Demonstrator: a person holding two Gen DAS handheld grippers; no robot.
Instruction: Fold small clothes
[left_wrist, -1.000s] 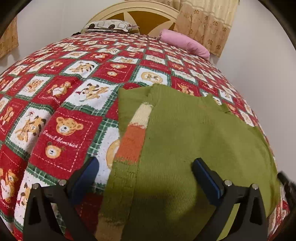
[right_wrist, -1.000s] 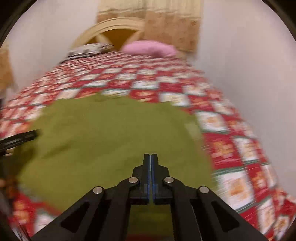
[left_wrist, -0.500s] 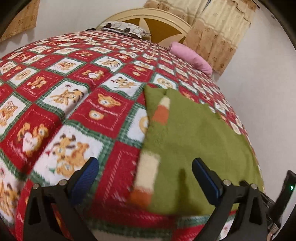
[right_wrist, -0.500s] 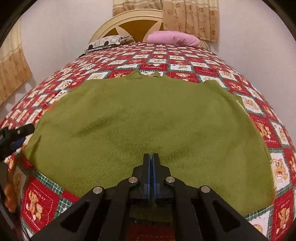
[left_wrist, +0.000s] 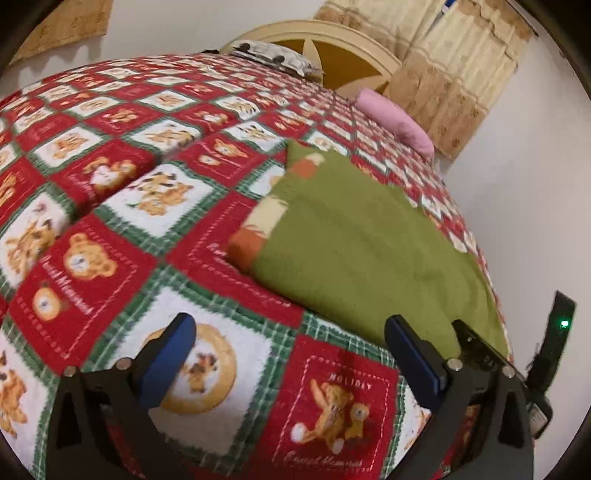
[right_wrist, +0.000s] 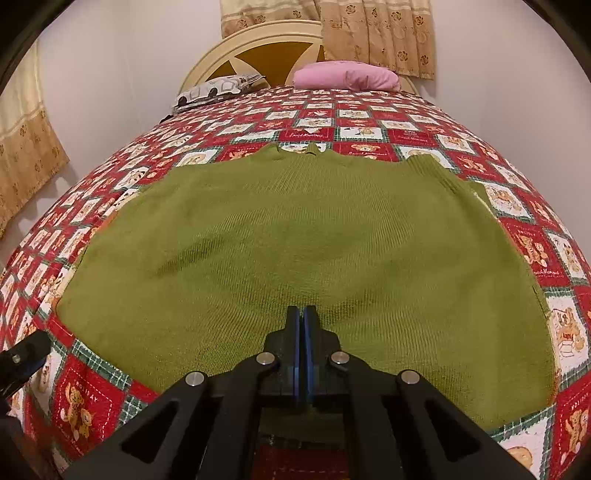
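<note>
One green sweater (right_wrist: 306, 236) flat ahead of right hand-held gripper (right_wrist: 304, 314), jaws closed, left hand-held gripper (left_wrist: 288, 336) wide, beside it.

Sweater (right_wrist: 303, 240): olive-green knit, one piece, spread flat on the bed (right_wrist: 369, 122) with its plain side up and its neckline toward the headboard. Left edge shows a band of cream and orange stripes (left_wrist: 258, 229), seen only in the left wrist view. Surface mostly smooth, a few shallow creases across the middle; hem nearest the foot of the bed.
</note>
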